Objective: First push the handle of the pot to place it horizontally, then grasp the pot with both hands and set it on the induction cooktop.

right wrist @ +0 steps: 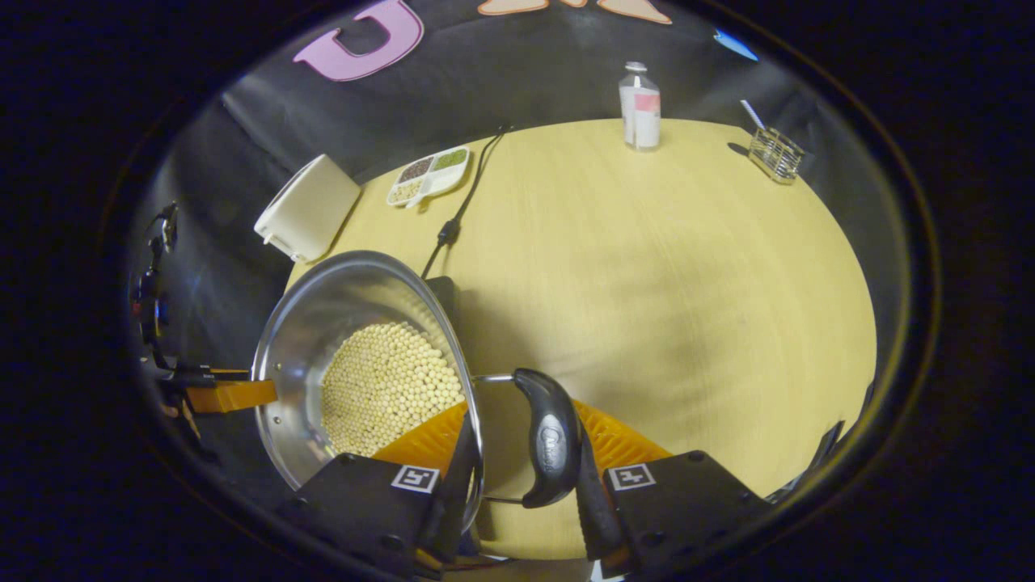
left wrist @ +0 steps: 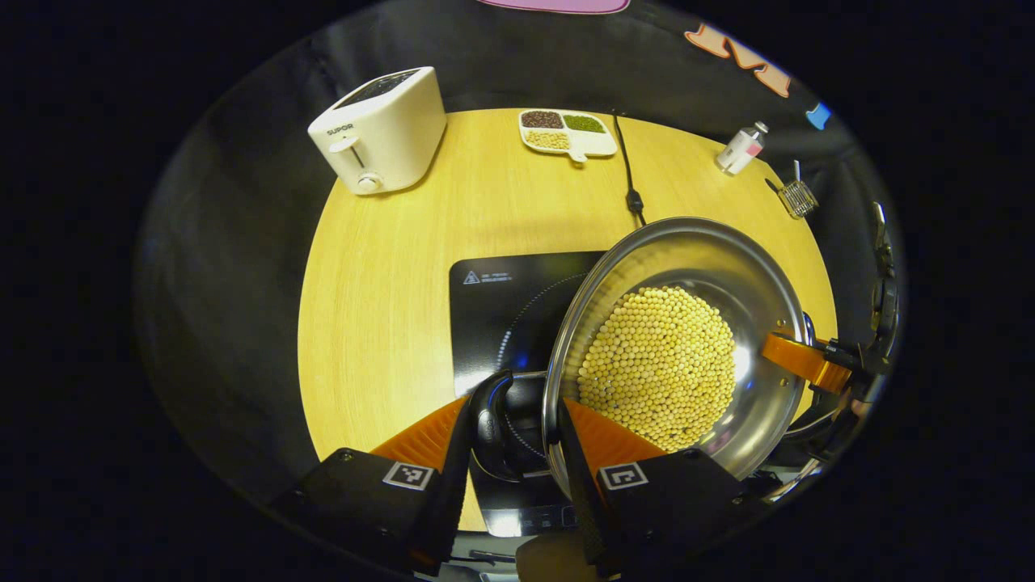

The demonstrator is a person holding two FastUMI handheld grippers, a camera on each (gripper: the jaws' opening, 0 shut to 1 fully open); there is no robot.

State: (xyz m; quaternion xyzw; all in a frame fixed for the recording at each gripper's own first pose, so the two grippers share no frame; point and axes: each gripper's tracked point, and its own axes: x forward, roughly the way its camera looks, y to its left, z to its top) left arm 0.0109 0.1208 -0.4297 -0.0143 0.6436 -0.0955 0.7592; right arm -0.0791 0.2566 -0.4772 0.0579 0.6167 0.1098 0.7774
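Over the black glass induction cooktop (left wrist: 501, 311) hangs the round stainless steel pot (left wrist: 687, 259), its bottom covered in pale yellow soybeans (left wrist: 659, 368), and both grippers have it by its two black loop handles. The left gripper (left wrist: 513, 436) straddles the near black handle (left wrist: 493, 420) in the left gripper view: one finger lies outside the loop, the other reaches inside the rim, so handle and wall sit pinched between them. Across the pot, the right gripper (right wrist: 517, 461) does the same with the opposite black handle (right wrist: 550, 444), seen close in the right gripper view, one finger over the beans, one outside the grip. Both are clamped on the pot, by the look of it.

Handles lie level, so the push seems done; this reads as the carry-and-set stage. The pot hangs partly over the cooktop, with its far side out beyond the right edge of the glass, over the round light wooden table (left wrist: 380, 307). Judging from that, the job now is to bring it leftward until its base centres on the printed ring, keeping both hands at equal height so the beans stay flat, then lower straight and evenly. Watch the black power cord (left wrist: 629, 174) behind the pot, and release only once the base sits fully on glass.
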